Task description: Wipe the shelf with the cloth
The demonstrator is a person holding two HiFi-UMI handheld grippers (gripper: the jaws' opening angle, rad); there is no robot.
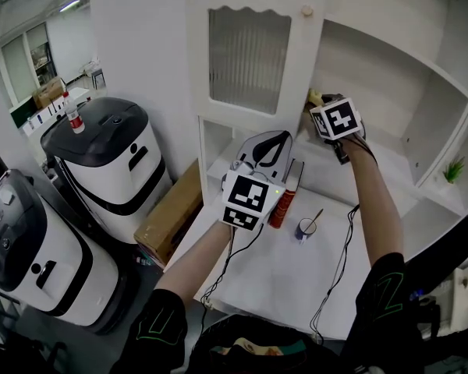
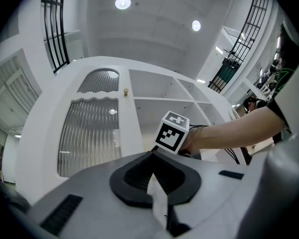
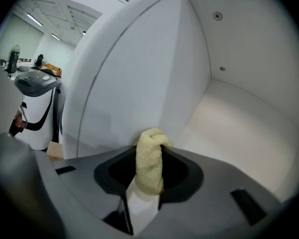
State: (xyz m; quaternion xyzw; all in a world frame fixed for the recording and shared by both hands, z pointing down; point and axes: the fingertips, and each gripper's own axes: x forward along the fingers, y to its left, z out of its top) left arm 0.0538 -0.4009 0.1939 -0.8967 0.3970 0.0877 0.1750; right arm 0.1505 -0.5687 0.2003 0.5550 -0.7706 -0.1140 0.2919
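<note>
Inside the shelf (image 3: 239, 123), the right tongs (image 3: 148, 153) pinch the yellow cloth (image 3: 149, 171); left tongs (image 2: 154, 183) closed, empty.

Pale yellow cloth (image 3: 149, 166), bunched upright, by the side wall of the white shelf (image 3: 239, 128)

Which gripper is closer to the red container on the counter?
Left. The left gripper hangs beside the red container; the right gripper is higher up, inside the shelf, holding the yellow cloth.
</note>
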